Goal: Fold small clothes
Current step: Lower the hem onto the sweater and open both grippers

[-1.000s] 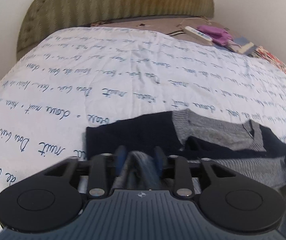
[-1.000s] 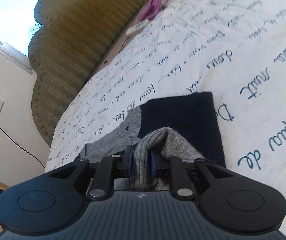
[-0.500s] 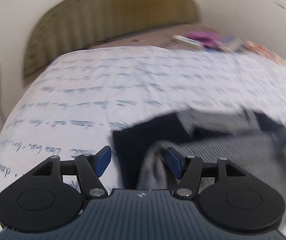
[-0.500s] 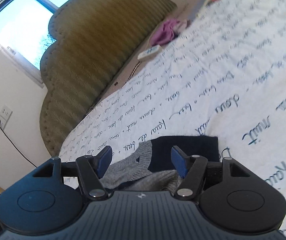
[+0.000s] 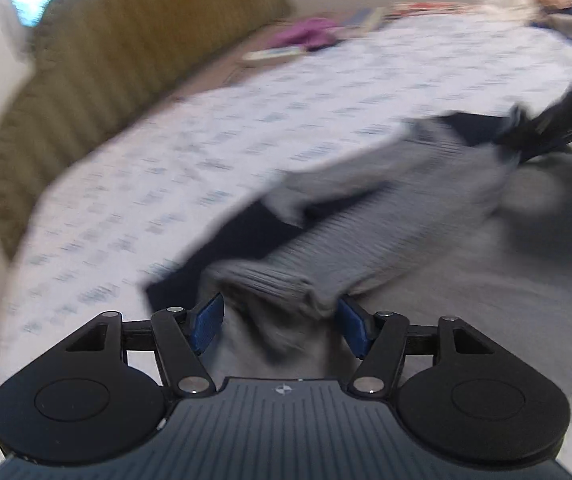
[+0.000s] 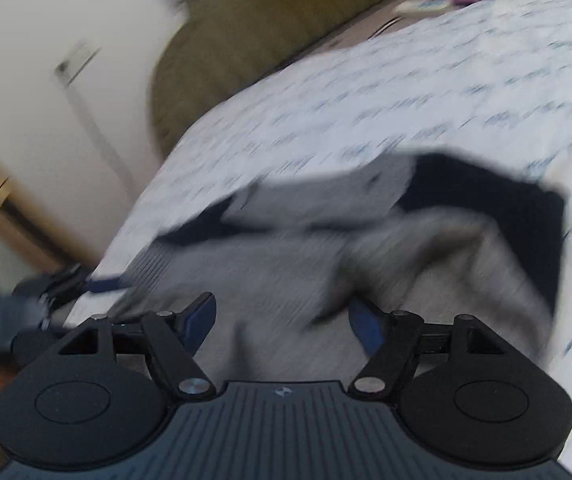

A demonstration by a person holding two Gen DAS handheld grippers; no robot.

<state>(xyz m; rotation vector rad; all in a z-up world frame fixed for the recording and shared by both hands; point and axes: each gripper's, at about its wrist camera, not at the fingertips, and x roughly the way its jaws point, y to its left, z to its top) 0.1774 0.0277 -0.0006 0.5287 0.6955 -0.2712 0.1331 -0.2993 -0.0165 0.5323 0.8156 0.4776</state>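
A small grey and navy knit sweater [image 5: 397,216] lies on the white quilt [image 5: 206,140] with blue script; both views are blurred. My left gripper [image 5: 280,320] hovers low over a grey ribbed sleeve cuff [image 5: 274,284]. Its jaws are opening, and the cuff lies loose between the blue pads [image 5: 206,322]. My right gripper [image 6: 284,322] is over the grey body of the sweater [image 6: 270,272], its jaws opening too, with cloth under the gap and nothing pinched. Each gripper shows in the other's view: the right gripper [image 5: 557,120] and the left gripper [image 6: 46,296].
An olive padded headboard [image 5: 106,80] stands behind the bed. A purple cloth [image 5: 305,36] and a white remote-like thing [image 5: 270,54] lie near it. A wall socket with a cable [image 6: 78,60] and wooden furniture [image 6: 2,208] are off the bed's left side.
Both grippers were shut on grey cloth a second ago; both have let go and spread their jaws. Both views have rolled and shifted, and the grey sleeve now lies across the sweater.
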